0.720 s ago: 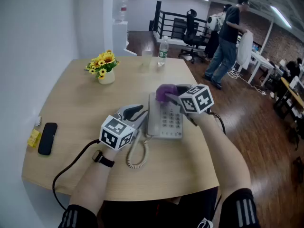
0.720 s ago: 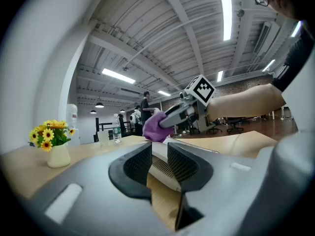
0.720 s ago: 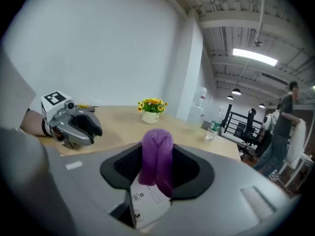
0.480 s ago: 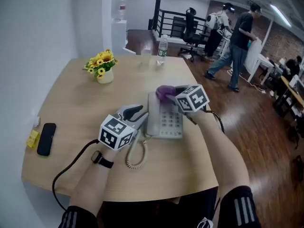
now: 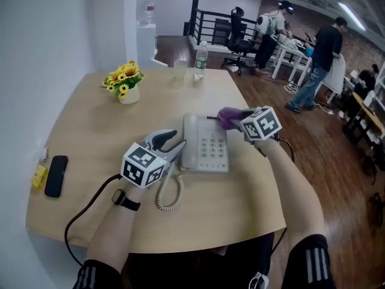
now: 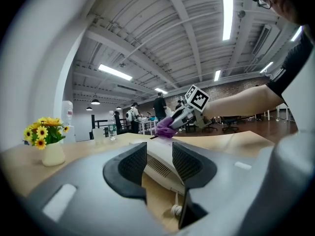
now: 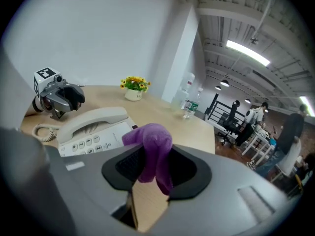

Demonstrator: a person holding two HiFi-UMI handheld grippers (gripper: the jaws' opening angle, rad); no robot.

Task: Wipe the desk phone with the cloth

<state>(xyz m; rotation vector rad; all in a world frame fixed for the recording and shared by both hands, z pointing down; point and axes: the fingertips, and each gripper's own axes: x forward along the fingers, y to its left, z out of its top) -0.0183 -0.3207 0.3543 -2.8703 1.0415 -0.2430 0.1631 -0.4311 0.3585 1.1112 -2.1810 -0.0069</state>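
Right gripper [image 7: 156, 167] is clamped on a soft, fuzzy purple cloth [image 7: 152, 141] — the wad droops out between its black jaws, right by the upper right corner of the desk phone [image 5: 207, 152], mid-frame in the head view. Phone's smooth pale plastic, boxy, with a curly cord [image 5: 168, 194]. Left gripper [image 6: 158, 162] sits at the phone's left edge — ribbed pads spread apart, nothing pinched. Light wood table [image 5: 90, 119].

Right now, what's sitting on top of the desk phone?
On the desk phone, the handset lies along the left side; the keypad is bare. The right gripper holds the purple cloth at the far right corner, hiding that corner; whether it touches can't be told.
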